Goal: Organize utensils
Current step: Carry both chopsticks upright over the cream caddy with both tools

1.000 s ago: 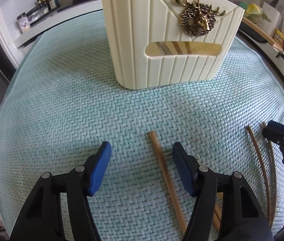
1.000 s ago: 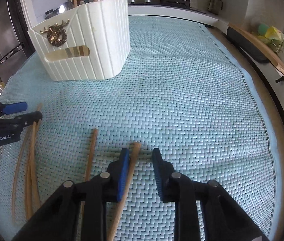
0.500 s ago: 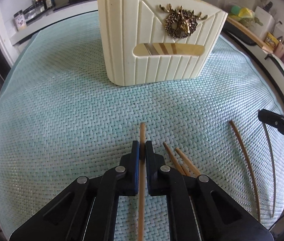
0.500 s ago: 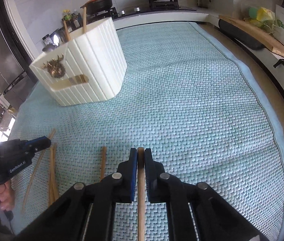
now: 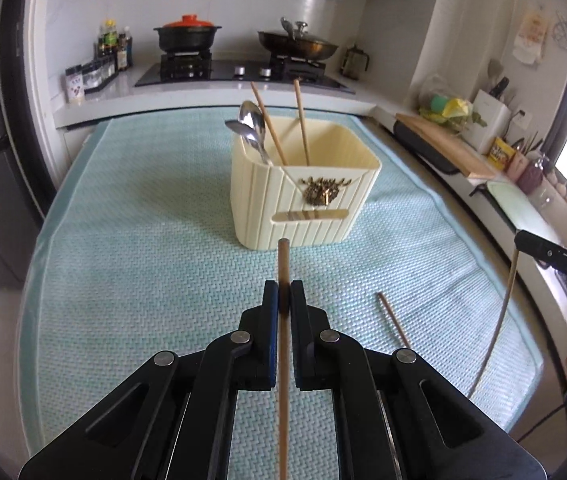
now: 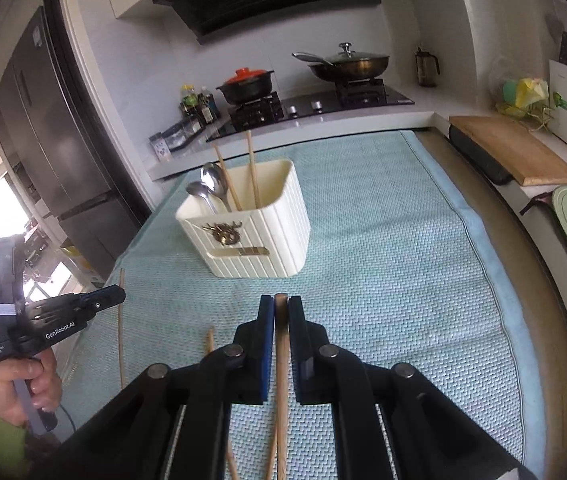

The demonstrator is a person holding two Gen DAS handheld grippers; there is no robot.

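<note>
My left gripper (image 5: pixel 283 292) is shut on a wooden chopstick (image 5: pixel 283 256), lifted above the mat, its tip pointing at the cream utensil holder (image 5: pixel 303 208). The holder has two spoons (image 5: pixel 251 120) and two chopsticks (image 5: pixel 301 120) standing in it. My right gripper (image 6: pixel 280 306) is shut on another chopstick (image 6: pixel 281 344), raised in front of the holder (image 6: pixel 259 240). Each gripper shows in the other's view: the right gripper (image 5: pixel 523 238) at the right edge with its chopstick (image 5: pixel 499 320) hanging down, the left gripper (image 6: pixel 117 294) at the left with its chopstick (image 6: pixel 121 332).
One loose chopstick (image 5: pixel 393 320) lies on the light-blue woven mat (image 5: pixel 143 260); in the right wrist view a chopstick (image 6: pixel 210 340) lies there too. A stove with pots (image 5: pixel 187 38) stands behind, a cutting board (image 6: pixel 515 152) on the right counter, a fridge (image 6: pixel 55 140) at the left.
Both grippers shut on a chopstick each, then rose from the mat with them. The holder now appears farther and lower, with its inside showing.
</note>
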